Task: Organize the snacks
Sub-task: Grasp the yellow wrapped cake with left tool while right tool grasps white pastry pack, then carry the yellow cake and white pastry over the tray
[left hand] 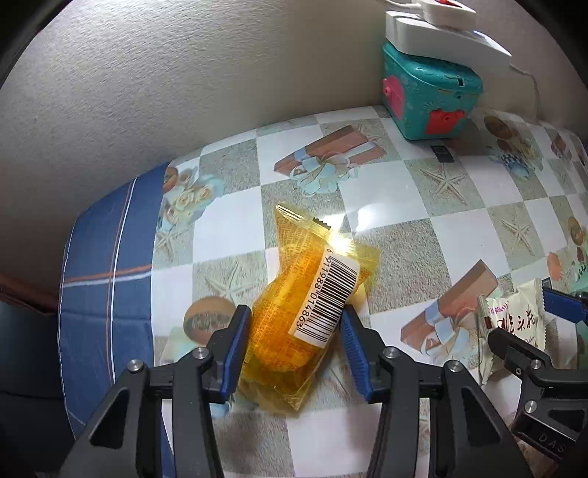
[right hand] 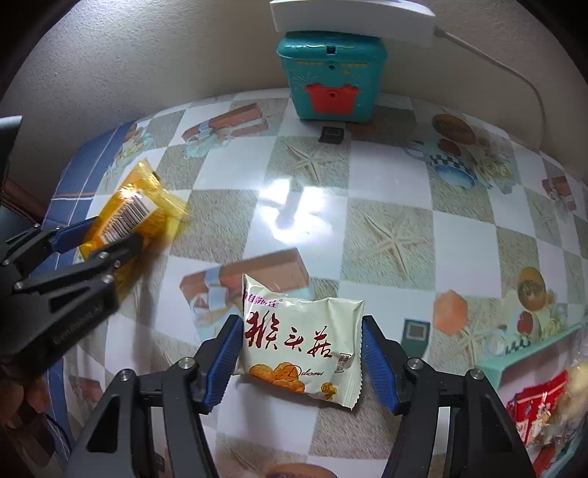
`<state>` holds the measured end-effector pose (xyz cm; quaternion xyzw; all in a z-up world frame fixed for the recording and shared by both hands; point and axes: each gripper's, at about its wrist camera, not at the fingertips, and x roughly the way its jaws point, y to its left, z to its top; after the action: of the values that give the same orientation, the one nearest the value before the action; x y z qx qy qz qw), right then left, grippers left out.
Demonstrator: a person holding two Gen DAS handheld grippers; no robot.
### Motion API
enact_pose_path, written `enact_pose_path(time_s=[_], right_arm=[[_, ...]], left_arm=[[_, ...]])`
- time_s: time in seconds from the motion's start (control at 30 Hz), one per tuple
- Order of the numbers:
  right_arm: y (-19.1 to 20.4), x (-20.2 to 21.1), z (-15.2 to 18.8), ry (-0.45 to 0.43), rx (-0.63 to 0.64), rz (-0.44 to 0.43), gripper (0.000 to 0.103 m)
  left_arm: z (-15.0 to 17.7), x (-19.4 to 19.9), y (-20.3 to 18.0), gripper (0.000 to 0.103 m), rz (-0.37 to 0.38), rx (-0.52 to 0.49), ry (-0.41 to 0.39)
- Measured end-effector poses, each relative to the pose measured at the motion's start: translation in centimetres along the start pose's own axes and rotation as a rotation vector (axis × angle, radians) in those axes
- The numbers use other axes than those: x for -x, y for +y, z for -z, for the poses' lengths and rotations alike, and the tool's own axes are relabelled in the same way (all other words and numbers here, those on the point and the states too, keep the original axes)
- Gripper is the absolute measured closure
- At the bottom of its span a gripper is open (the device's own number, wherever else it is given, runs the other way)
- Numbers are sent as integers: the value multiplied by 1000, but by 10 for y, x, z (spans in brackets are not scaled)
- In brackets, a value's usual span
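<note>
Two grippers, each around a snack packet on the patterned tablecloth.

Left gripper (left hand: 294, 327) pinches the orange packet (left hand: 312, 294) low centre of the left wrist view: blue pads (left hand: 235, 349) press both sides, barcode label up, packet lying on the tablecloth (left hand: 386, 228). Right gripper (right hand: 299, 353) straddles the white packet (right hand: 299, 342) low centre of the right wrist view; left pad touches the packet's edge, right pad just beside it, squeeze not certain, jaws partly closed. Teal toy box (right hand: 330, 77) at top against the wall, white power strip (right hand: 349, 18) on it. Red wrappers (right hand: 536, 408) at lower right edge in a teal tray (right hand: 529, 353).
</note>
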<state>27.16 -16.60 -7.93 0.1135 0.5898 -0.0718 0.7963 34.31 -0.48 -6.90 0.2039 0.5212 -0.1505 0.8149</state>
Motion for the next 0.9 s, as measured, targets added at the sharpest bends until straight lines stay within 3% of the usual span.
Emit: enact_pose_path(time_s=[0.23, 0.57, 0.9], right_arm=[[-7, 16, 24, 1, 17, 11, 47], [-21, 36, 70, 22, 10, -13, 49], [-35, 101, 128, -98, -1, -9, 49]], left_arm=[[29, 31, -1, 55, 28, 152, -30], [94, 72, -12, 55, 100, 440, -33], [144, 129, -48, 55, 158, 565, -86]])
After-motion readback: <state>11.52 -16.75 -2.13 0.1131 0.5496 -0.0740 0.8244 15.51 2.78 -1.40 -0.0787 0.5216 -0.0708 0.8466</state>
